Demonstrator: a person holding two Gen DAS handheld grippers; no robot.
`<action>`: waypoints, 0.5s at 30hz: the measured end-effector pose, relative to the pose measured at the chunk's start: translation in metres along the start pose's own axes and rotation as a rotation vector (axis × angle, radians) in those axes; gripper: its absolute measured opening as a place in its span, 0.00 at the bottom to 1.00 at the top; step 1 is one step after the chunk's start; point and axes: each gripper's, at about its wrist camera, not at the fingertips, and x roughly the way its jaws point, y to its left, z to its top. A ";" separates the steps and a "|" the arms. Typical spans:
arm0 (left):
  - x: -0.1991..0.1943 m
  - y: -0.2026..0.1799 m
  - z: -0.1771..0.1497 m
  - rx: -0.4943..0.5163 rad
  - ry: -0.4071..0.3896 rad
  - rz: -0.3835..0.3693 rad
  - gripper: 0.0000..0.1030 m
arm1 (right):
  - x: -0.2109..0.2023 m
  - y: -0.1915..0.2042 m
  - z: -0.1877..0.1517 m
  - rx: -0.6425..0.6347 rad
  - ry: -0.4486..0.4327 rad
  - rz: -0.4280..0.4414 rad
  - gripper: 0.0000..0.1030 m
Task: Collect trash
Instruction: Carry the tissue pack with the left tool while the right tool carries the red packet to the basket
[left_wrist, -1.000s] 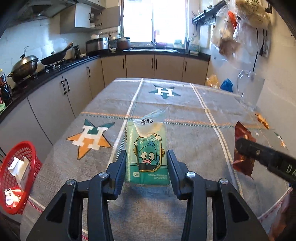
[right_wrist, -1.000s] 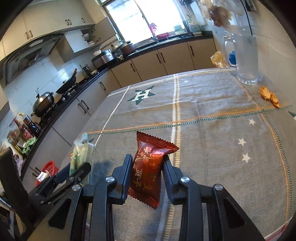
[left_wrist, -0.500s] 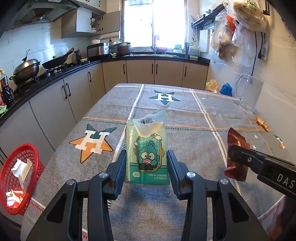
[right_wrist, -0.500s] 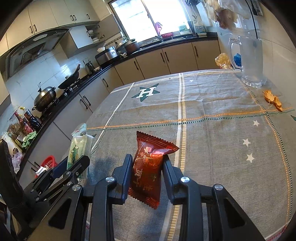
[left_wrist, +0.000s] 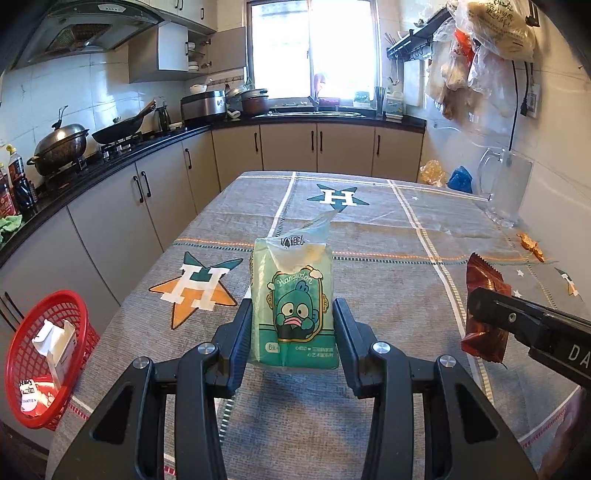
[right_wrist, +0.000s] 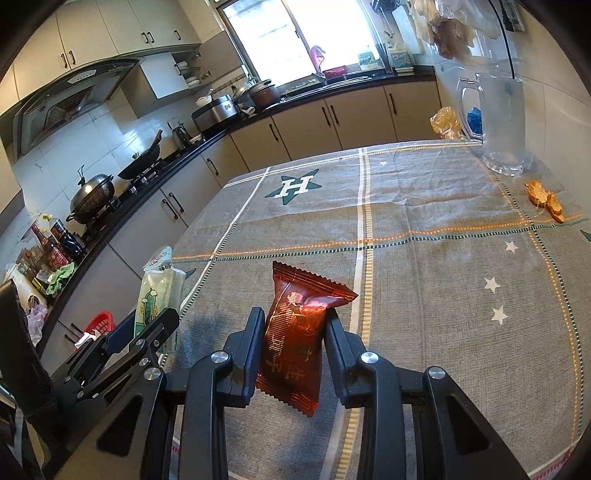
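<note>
Left wrist view: grey star-patterned tablecloth, kitchen cabinets behind; left gripper clamps green packet

Both wrist views look down along their fingers (close up) across one shared table toward the window.

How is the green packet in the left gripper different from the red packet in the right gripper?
The green tissue packet is wider and pale, with a cartoon character; the red snack wrapper is narrower, dark and glossy with gold writing. The packet's top is torn open; the wrapper's crimped top looks sealed. Both are held above the tablecloth, one per gripper.
</note>
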 end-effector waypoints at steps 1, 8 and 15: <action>0.001 0.000 0.000 -0.001 0.001 -0.001 0.40 | -0.001 0.000 0.000 0.000 0.000 0.001 0.34; 0.001 0.000 0.000 0.002 -0.002 0.008 0.40 | -0.002 0.001 0.001 -0.002 -0.005 0.001 0.34; -0.009 -0.001 0.005 0.014 -0.022 0.033 0.40 | -0.007 0.000 0.004 0.003 -0.033 -0.003 0.34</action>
